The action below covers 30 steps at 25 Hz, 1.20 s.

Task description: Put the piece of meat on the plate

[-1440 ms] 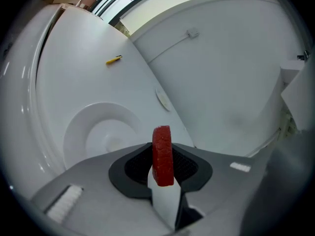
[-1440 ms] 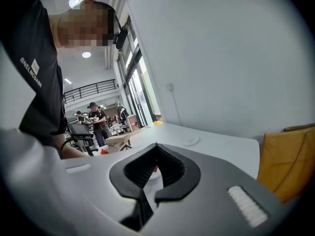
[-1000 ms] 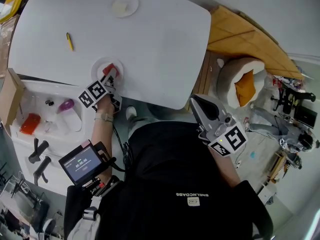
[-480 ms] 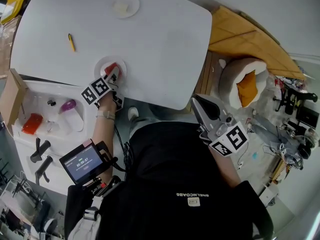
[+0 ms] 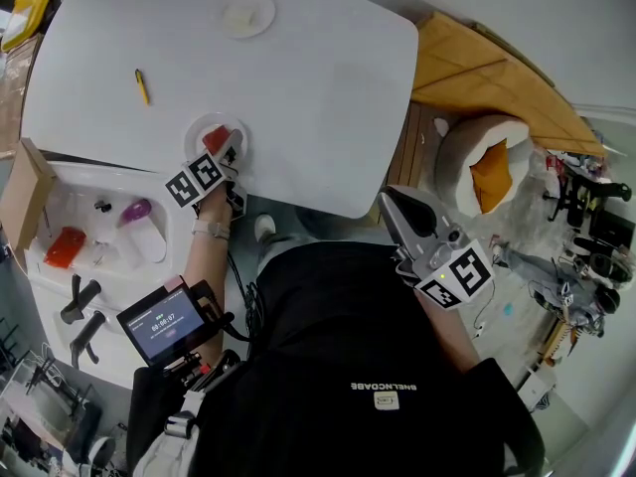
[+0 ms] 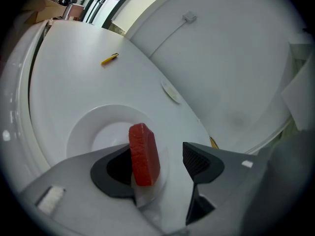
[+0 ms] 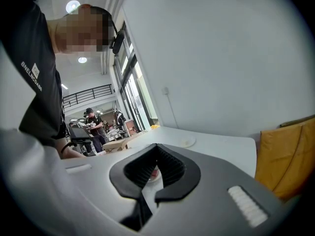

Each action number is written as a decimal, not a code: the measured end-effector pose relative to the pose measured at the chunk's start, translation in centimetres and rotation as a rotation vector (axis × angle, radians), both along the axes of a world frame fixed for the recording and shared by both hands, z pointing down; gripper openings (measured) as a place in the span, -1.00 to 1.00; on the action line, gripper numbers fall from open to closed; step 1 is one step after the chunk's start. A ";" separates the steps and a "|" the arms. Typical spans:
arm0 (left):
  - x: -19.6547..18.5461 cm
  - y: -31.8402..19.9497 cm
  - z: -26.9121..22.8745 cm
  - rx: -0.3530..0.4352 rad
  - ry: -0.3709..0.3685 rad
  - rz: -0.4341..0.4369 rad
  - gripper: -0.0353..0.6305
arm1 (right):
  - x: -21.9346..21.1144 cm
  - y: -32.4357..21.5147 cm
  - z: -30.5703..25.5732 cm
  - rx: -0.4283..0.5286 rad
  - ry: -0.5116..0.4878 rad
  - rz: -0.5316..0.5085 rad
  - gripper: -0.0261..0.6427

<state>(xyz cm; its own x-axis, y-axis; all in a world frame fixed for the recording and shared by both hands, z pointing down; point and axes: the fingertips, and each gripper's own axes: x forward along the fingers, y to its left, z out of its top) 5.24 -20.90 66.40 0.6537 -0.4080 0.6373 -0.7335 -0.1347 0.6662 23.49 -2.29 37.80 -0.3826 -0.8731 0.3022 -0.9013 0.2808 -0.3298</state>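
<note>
The red piece of meat (image 6: 144,154) stands on its edge on the near side of the small white plate (image 6: 78,127) on the white table (image 5: 298,87). My left gripper (image 6: 165,156) sits around the meat with its jaws opening. The meat leans against the left pad, and the right pad (image 6: 197,159) is apart from it. In the head view the meat (image 5: 214,139) shows on the plate (image 5: 197,125) just ahead of the left gripper (image 5: 227,153). My right gripper (image 5: 390,200) hangs off the table's near right corner, shut with nothing in it, as the right gripper view (image 7: 156,146) shows.
A yellow pen (image 5: 141,85) lies on the table left of the plate. A second small plate (image 5: 246,13) sits at the far edge. A white sink unit with a red item (image 5: 62,246) and a purple one (image 5: 132,210) stands at the left. A cushioned basket (image 5: 482,162) is on the floor at the right.
The left gripper's jaws have spread apart and released the meat, which now rests on the plate. The right gripper has stayed where it was.
</note>
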 end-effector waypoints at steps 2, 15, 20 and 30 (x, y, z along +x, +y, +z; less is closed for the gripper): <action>0.0 0.1 -0.1 0.005 -0.004 0.003 0.12 | 0.0 0.0 -0.1 0.004 0.002 0.002 -0.91; 0.3 -0.3 -1.8 0.121 -0.089 0.068 0.27 | 0.0 -0.1 -0.1 0.007 -0.007 -0.001 -0.91; 0.2 -0.3 -2.1 0.135 -0.097 0.082 0.28 | -0.1 -0.1 -0.2 0.009 -0.009 -0.003 -0.91; -0.8 -0.4 -2.7 0.164 -0.144 0.085 0.30 | -0.1 -0.1 -0.4 0.008 -0.024 -0.013 -0.91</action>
